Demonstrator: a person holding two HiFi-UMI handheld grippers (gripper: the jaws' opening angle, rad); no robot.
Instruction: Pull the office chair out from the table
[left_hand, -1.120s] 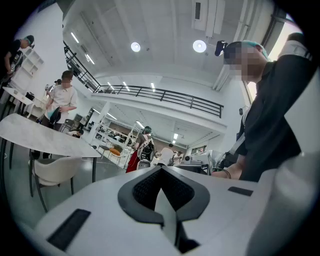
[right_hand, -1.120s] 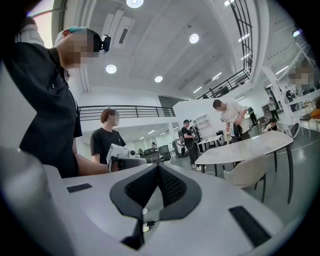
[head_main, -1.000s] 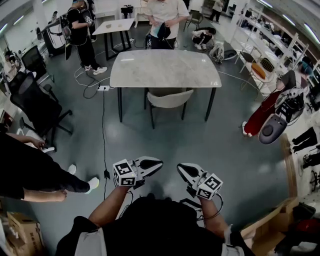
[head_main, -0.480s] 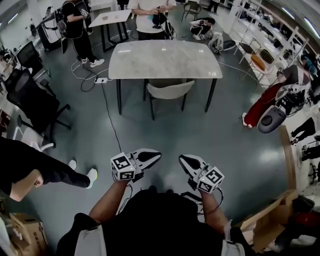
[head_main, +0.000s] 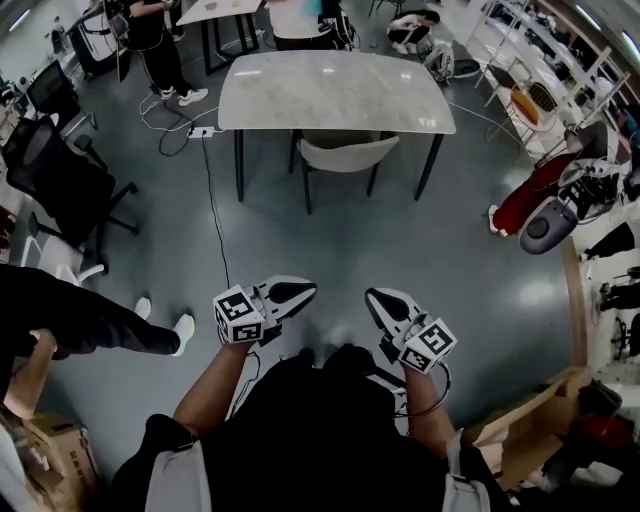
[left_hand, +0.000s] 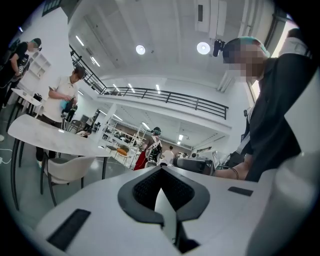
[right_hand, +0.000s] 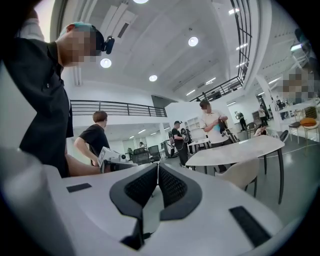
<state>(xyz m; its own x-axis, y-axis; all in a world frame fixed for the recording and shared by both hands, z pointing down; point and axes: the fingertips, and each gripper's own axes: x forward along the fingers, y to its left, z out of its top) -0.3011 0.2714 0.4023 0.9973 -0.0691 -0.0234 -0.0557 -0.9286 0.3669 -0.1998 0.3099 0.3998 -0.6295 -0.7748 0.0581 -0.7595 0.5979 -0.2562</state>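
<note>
Chair (head_main: 345, 155) untouched: the pale seat stands pushed in under the near edge of the grey surface (head_main: 335, 90), with its backrest toward me and its legs between the surface's own. I stand well back from that surface across bare floor. My left gripper (head_main: 308, 290) and right gripper (head_main: 372, 297) are held level and side by side, both pointing toward it.

Both sets of jaws are pressed together with nothing between them. Each gripper's own view shows the pads meeting on air, with the chair far off beneath the surface.

As I judge it, none of the pull is done. I have yet to close the gap to the surface, part at least one set of jaws, take hold of the backrest and draw the chair out toward me.

Two people (head_main: 150, 30) stand on the far side of the surface. A black chair (head_main: 60, 185) sits off its left end. A cable (head_main: 212, 220) runs along the floor from the left legs of the surface toward my feet, and I would step around it.
</note>
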